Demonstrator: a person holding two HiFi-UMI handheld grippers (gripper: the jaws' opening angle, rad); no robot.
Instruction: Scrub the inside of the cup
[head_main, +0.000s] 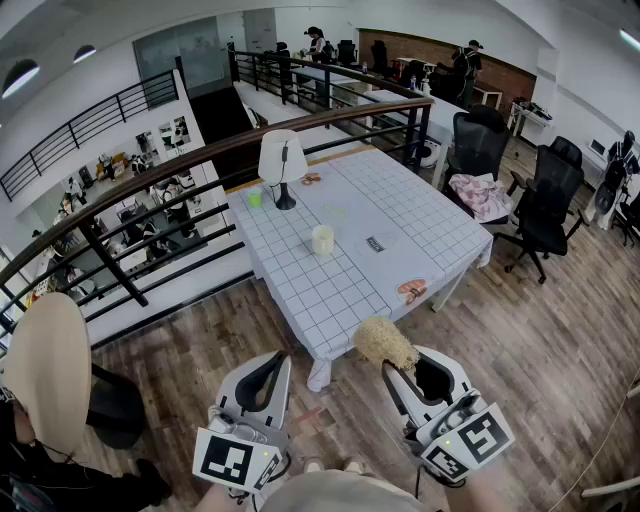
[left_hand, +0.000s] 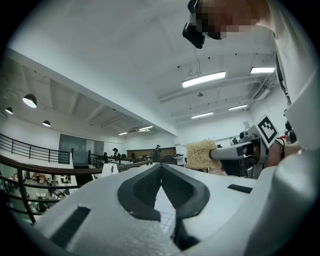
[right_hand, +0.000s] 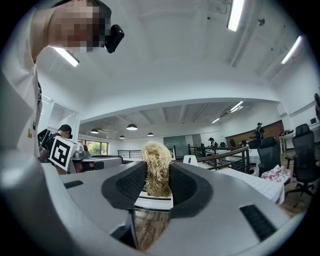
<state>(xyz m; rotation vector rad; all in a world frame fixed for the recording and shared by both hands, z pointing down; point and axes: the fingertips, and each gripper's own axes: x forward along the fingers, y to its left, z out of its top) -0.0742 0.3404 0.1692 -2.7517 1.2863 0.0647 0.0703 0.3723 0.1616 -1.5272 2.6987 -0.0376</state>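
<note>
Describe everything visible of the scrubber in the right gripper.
The scrubber is a pale tan, shaggy wad of coarse, loofah-like fibres, frayed at the top. It stands upright, pinched between the right gripper's jaws, its tuft poking past their tips. Nothing else touches it; it is held in the air, well apart from the cup on the table.

Bright, even light from ceiling strip lamps (left_hand: 204, 79); soft shadows; heavy fisheye bend w/ dark corners.
</note>
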